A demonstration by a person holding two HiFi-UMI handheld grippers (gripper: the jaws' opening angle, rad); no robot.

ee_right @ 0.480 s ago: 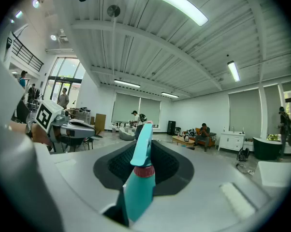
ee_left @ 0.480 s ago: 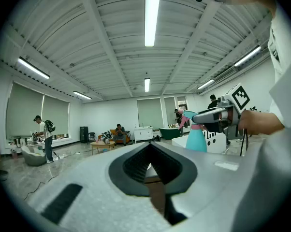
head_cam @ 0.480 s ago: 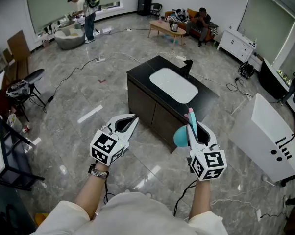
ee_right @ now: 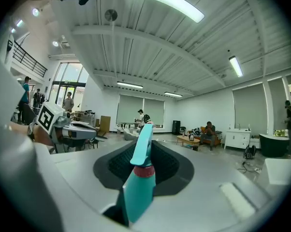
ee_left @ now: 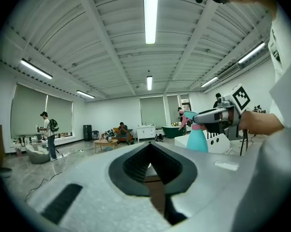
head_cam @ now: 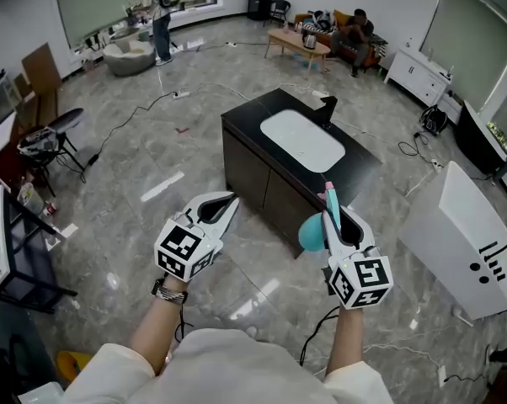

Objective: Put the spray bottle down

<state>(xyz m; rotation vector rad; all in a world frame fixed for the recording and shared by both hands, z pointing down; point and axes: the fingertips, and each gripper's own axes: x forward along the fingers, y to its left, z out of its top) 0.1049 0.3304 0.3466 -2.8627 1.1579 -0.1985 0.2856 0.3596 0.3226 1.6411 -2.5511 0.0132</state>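
Head view of a large room with a grey stone floor [head_cam: 136, 167], seen from above. The right gripper [head_cam: 333, 215] is clamped on the teal spray bottle [head_cam: 311, 235]. The bottle's rounded body bulges out on the gripper's left side and its pink-tipped head points away from the person. In the right gripper view the bottle stands between the two dark-padded jaws, with its red collar just above the grip and the trigger head rising past the jaw tips. The bottle hangs in the air above the floor, just beside the near right corner of the black cabinet [head_cam: 249, 171], touching no surface. The cabinet's top carries a white sink [head_cam: 302, 140]. The left gripper [head_cam: 225, 205], to the left of the right one and apart from it, has its jaw tips drawn together with nothing between them, leaving only the leaf-shaped hollow of its pads. A white housing [head_cam: 460, 242] stands at the right. Far off, a standing person [head_cam: 158, 15] is at the left, and a seated person [head_cam: 355, 30] is behind a low wooden table [head_cam: 296, 40].
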